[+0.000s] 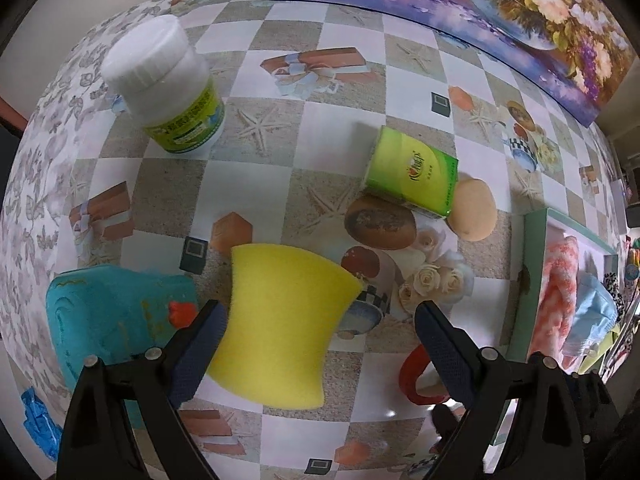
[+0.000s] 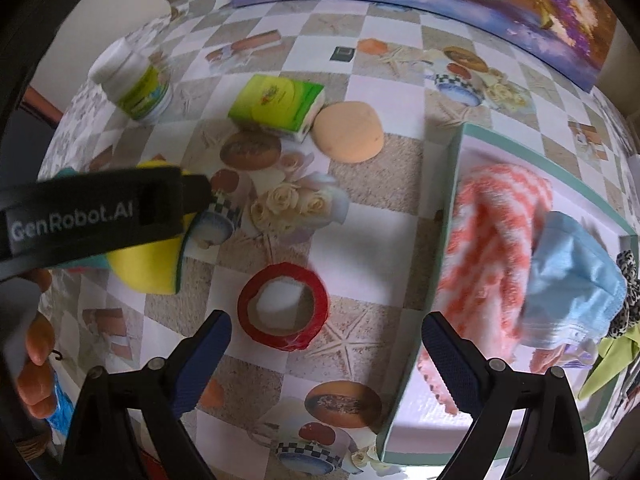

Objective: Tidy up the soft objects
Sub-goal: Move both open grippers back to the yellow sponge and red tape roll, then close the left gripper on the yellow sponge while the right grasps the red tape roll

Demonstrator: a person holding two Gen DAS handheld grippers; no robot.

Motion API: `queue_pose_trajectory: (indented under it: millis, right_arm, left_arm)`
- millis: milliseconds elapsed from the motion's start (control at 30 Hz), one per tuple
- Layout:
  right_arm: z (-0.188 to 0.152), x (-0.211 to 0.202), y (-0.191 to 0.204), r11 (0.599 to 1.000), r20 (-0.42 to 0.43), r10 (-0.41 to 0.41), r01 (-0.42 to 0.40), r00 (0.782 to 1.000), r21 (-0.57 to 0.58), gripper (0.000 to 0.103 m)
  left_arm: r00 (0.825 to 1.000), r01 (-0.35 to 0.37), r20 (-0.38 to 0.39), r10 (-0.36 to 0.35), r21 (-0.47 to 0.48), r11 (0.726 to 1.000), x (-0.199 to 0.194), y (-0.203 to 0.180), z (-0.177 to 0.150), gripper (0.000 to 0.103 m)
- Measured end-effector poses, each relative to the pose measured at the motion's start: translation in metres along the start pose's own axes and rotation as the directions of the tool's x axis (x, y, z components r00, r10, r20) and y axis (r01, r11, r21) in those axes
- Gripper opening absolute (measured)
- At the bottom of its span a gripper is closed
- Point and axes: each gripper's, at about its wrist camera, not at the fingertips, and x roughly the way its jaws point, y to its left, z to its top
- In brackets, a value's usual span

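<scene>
A yellow sponge [image 1: 280, 320] lies on the patterned tablecloth between the fingers of my left gripper [image 1: 322, 312], which is open; the sponge sits close to the left pad [image 1: 200, 352]. In the right wrist view the left gripper's black body [image 2: 100, 216] hangs over that sponge [image 2: 144, 268]. My right gripper [image 2: 326, 320] is open and holds nothing, just in front of a red tape roll [image 2: 288, 270]. A green-rimmed box [image 2: 448, 200] on the right holds a pink-and-white towel [image 2: 492, 240] and a blue face mask [image 2: 576, 272].
A teal plush item [image 1: 112, 312] lies left of the sponge. Farther back are a white bottle [image 1: 168, 88], a green tissue pack [image 1: 412, 172] and a beige round puff [image 1: 474, 210]. A flower painting [image 1: 460, 8] stands along the back. A hand [image 2: 36, 352] shows at the left.
</scene>
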Motion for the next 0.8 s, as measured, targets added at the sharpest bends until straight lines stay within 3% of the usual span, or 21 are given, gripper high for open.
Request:
queue_pose_trajectory:
  millis: [300, 433, 567, 800]
  right_arm:
    - [-0.002, 0.009, 0.008, 1.000, -0.021, -0.005, 0.004, 1.000, -0.029, 0.097]
    - [-0.003, 0.010, 0.009, 0.999, -0.024, -0.008, 0.008, 1.000, -0.034, 0.097]
    - [-0.002, 0.016, 0.013, 0.999, -0.036, -0.012, 0.011, 0.999, -0.039, 0.097]
    - [-0.001, 0.029, 0.017, 0.999, -0.062, -0.019, 0.016, 0.998, -0.047, 0.092]
  left_arm:
    - [1.000, -0.010, 0.001, 0.010, 0.017, 1.000, 0.004, -0.010, 0.001, 0.092]
    - [0.998, -0.060, 0.012, 0.059, 0.006, 0.998, 0.002, 0.000, 0.001, 0.092]
    - [0.999, -0.051, 0.013, 0.051, -0.007, 0.999, 0.001, 0.004, 0.002, 0.092]
    - [0.995, -0.097, 0.010, 0.096, 0.042, 0.994, 0.004, 0.001, 0.005, 0.092]
